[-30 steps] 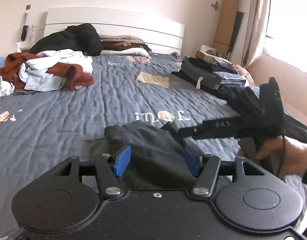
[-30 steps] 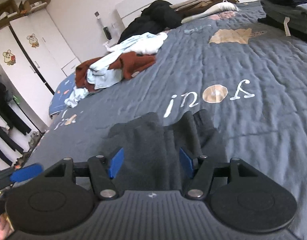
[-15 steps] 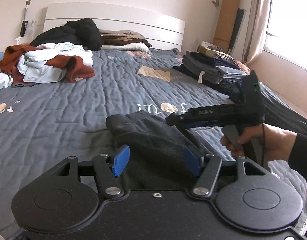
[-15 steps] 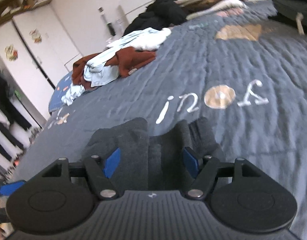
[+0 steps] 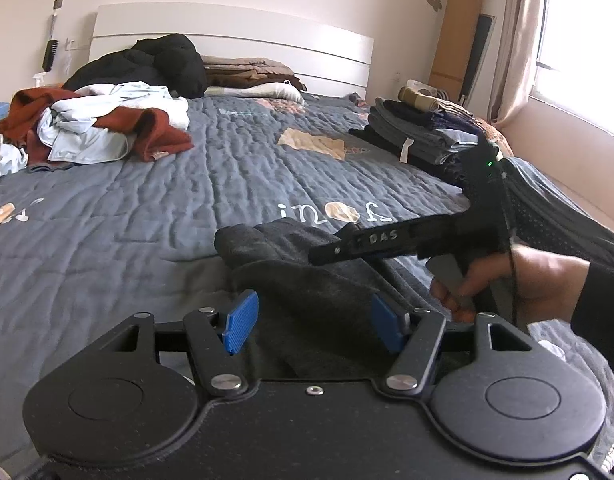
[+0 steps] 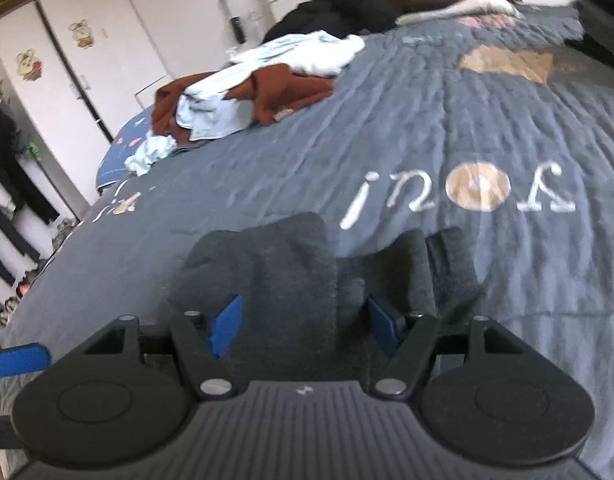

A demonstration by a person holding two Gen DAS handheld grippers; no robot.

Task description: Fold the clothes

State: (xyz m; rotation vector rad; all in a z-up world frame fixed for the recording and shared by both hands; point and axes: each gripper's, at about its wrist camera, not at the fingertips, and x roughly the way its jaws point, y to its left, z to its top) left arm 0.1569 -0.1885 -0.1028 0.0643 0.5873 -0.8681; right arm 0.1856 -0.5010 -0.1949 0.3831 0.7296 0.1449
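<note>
You've got the dark grey garment (image 5: 307,280) bunched at the near edge of the bed (image 5: 147,208), half-folded I'd say; left gripper (image 5: 313,322) and right gripper (image 6: 303,326) both spread wide, gripping nothing; folded stack (image 5: 423,136) done, crumpled pile (image 5: 99,128) waiting.

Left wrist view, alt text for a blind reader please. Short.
A dark grey garment lies bunched on a grey quilt, between the open blue fingers of the left tool. The right tool, held by a hand, reaches in over it from the right. Unfolded clothes are heaped far left; a folded stack sits far right.
</note>
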